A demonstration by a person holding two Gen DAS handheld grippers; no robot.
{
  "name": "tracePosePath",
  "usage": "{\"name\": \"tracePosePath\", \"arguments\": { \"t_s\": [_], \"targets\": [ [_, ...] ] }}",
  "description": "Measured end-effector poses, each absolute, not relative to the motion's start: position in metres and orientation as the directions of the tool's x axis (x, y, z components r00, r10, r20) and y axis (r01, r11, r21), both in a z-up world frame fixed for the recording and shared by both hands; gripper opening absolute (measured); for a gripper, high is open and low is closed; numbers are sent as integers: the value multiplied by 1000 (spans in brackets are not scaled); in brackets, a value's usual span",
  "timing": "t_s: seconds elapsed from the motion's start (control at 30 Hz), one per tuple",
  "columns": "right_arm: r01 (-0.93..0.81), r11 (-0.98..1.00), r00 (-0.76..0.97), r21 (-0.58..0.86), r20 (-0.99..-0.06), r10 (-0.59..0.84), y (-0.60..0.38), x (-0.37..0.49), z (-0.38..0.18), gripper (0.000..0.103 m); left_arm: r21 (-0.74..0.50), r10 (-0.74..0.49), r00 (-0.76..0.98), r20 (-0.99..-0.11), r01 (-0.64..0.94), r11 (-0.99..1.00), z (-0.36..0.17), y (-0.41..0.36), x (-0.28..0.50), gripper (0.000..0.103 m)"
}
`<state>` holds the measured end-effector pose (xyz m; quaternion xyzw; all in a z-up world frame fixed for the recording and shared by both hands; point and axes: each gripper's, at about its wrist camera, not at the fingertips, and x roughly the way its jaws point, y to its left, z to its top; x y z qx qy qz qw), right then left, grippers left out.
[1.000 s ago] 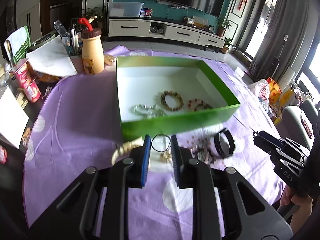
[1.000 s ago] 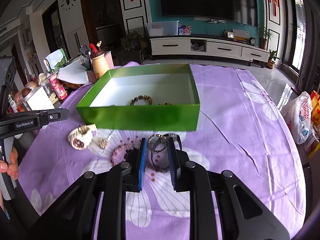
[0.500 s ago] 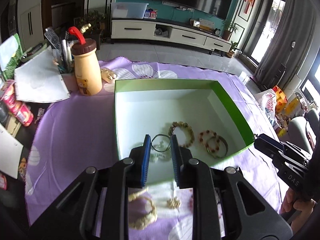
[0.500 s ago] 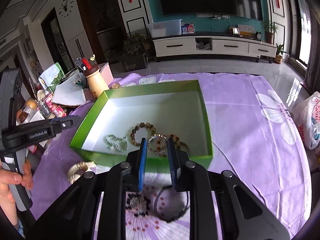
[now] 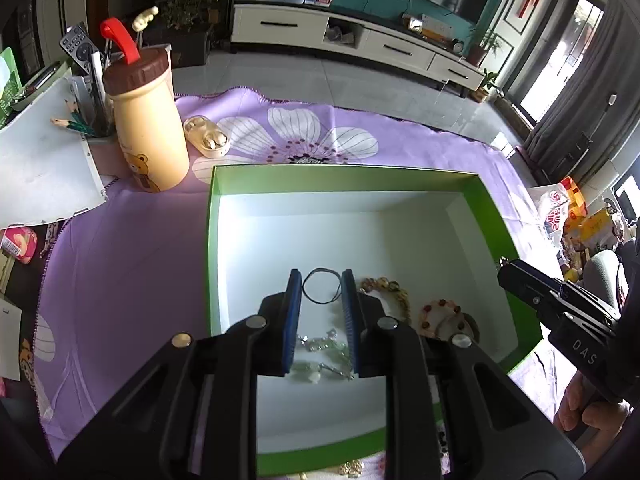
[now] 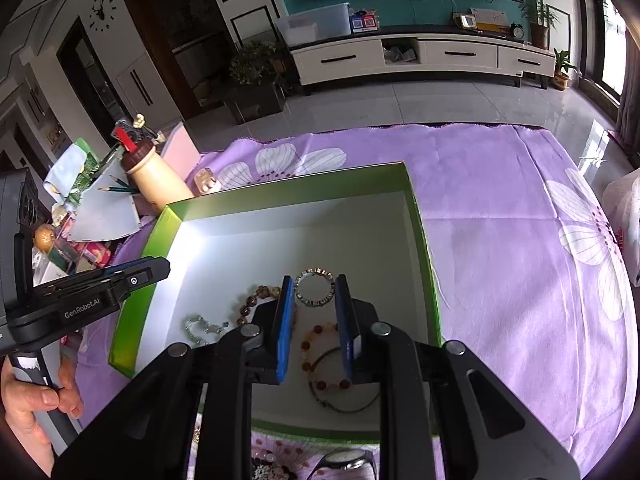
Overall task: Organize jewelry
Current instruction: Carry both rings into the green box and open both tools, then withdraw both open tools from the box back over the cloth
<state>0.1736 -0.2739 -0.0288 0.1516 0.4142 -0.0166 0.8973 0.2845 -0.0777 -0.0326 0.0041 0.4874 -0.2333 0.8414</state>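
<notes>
My left gripper (image 5: 321, 280) is shut on a thin black ring (image 5: 320, 270) and holds it over the white floor of the green box (image 5: 212, 240). Below it lie a silver chain piece (image 5: 320, 356), a brown bead bracelet (image 5: 390, 292) and a red bead bracelet (image 5: 442, 312). My right gripper (image 6: 314, 283) is shut on a metallic link bracelet (image 6: 316, 271), also above the box (image 6: 420, 216). Under it are the red bead bracelet (image 6: 324, 360) and a thin bangle (image 6: 352, 406). Each view shows the other gripper at the box's side.
A cream bottle with a brown lid (image 5: 146, 136), a pen holder (image 5: 92, 92), papers (image 5: 40, 168) and an earbud case (image 5: 206, 136) stand left of the box on the purple flowered cloth (image 6: 500, 240). A watch (image 6: 348, 460) and beads lie before the box. Snack bags (image 5: 560, 208) sit far right.
Both grippers moved forward from above the loose jewelry on the cloth, over the box's front wall, to above its floor. Each kept hold of its ring.
</notes>
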Motion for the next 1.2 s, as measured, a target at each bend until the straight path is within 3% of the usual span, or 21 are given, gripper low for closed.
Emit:
{"name": "tracePosePath", "arguments": {
  "t_s": [0.83, 0.97, 1.2],
  "targets": [
    [201, 952, 596, 231, -800, 69, -280, 209, -56, 21, -149, -301, 371, -878, 387, 910, -64, -97, 306, 20],
    [214, 944, 609, 252, -790, 73, -284, 204, -52, 27, -155, -309, 375, -874, 388, 908, -63, -97, 303, 24],
    [199, 937, 640, 286, -762, 97, -284, 180, -40, 32, -163, -331, 396, -856, 401, 901, -46, -93, 289, 41]
  ]
}}
